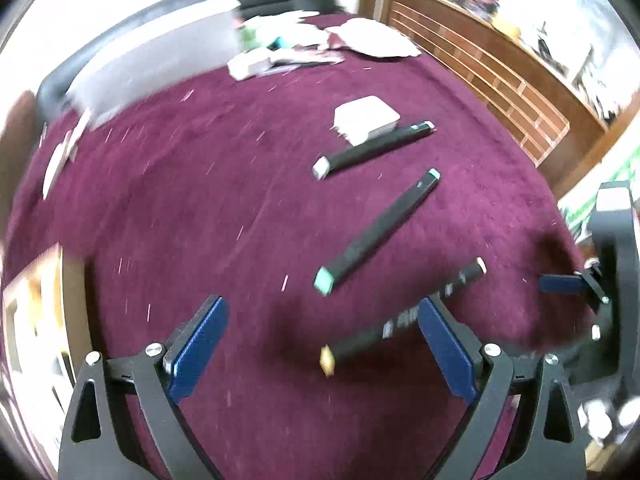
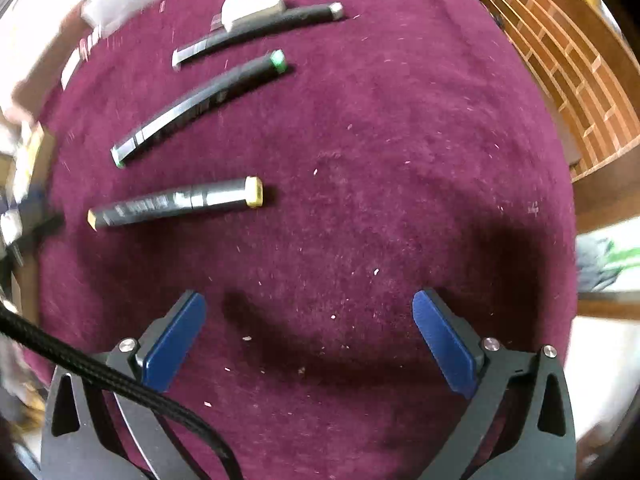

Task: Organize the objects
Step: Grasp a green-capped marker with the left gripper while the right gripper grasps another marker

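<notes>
1. markers, three long black ones, lie in a row on the wide maroon fuzzy cloth point(image 2: 380, 160), well apart from both claws.
2. left gripper point(image 1: 324, 332) and right gripper point(image 2: 308, 320): blue pads spread wide, nothing between them.
3. yellow-capped black marker point(image 2: 176, 202) nearest, green-capped black marker point(image 2: 200, 104) in the middle, grey-capped black marker point(image 2: 256, 32) farthest.
4. small white rectangular block point(image 2: 252, 4) touches the grey-capped one.

Three black markers are lying flat, roughly parallel, on the maroon surface point(image 2: 400, 160): yellow-capped marker point(image 2: 176, 203), green-capped marker point(image 2: 200, 104), and grey-capped marker point(image 2: 256, 32) touching a white eraser point(image 2: 254, 5).
</notes>
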The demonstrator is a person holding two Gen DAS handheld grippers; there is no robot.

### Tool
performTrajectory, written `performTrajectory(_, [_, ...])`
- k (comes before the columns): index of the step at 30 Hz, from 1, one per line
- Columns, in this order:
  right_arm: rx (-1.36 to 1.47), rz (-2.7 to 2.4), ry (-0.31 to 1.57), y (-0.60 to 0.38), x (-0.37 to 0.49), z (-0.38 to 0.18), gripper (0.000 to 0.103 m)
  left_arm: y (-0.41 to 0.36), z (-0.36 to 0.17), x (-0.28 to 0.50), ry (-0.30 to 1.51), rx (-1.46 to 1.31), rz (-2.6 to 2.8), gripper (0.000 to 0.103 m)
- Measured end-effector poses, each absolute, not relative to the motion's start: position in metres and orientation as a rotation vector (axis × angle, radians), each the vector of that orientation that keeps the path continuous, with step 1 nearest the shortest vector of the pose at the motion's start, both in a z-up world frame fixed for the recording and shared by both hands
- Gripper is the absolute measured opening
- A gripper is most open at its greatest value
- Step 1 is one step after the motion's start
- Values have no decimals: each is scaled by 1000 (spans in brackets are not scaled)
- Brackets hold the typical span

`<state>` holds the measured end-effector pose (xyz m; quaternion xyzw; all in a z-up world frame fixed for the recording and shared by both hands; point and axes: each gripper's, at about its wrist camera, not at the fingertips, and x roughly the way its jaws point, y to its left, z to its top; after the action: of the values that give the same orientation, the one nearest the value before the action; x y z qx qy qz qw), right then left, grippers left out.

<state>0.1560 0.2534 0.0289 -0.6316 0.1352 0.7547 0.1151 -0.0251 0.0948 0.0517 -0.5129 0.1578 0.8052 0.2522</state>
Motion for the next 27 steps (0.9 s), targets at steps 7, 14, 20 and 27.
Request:
performTrajectory(7, [-1743,2226,351,259,182,34,103,153,28,-48,642,-1366,2058,74])
performTrajectory(14, [-1781,2218,338,275,202,38,103,176,16,-55,678,-1365,1948,35])
performTrajectory(20, [-1649,2263,450,310,236,68,87,164,21,-51,653,-1412,1968,13])
performTrajectory(27, [-1613,2296,710,289,186,65,87,113,23,-49,501,-1551,2065,13])
